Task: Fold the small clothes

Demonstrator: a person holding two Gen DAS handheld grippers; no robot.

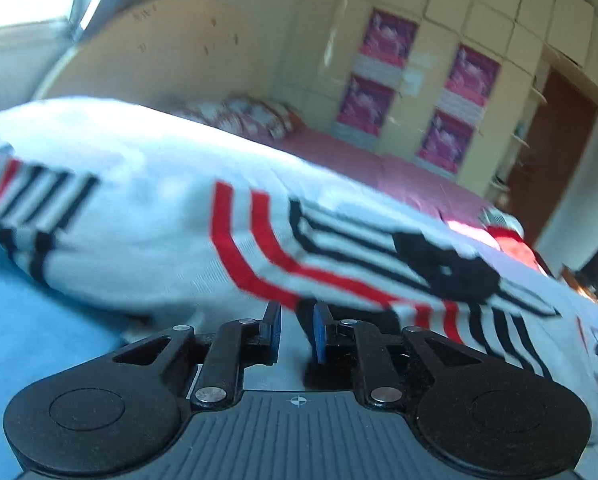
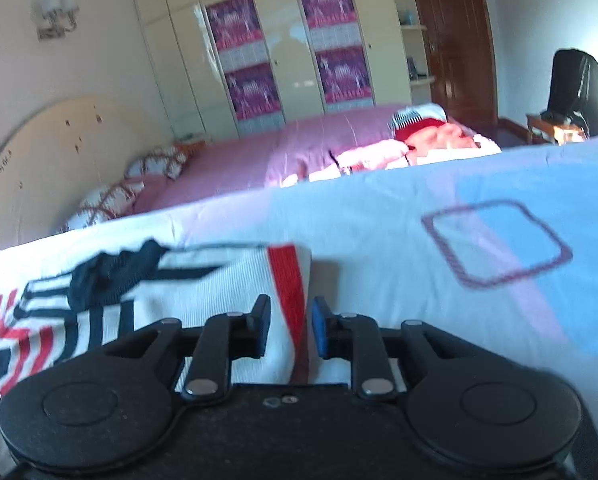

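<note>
Striped garment (image 1: 227, 216) lies bunched on the bed (image 2: 439, 200), folding apparently barely begun. Left hand-held gripper (image 1: 297, 330) at 6 o'clock: jaws slightly apart, nothing visibly pinched. Right hand-held gripper (image 2: 289, 330) straddles the red hem at 6 o'clock, pads not pressing.

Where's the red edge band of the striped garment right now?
In the right wrist view, the red band runs between the right gripper's fingers, at the white striped garment's right edge on the light blue bedspread.

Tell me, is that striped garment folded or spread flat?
Folded, at least partly: the striped garment ends in a doubled, raised edge along its red band on the bedspread.
</note>
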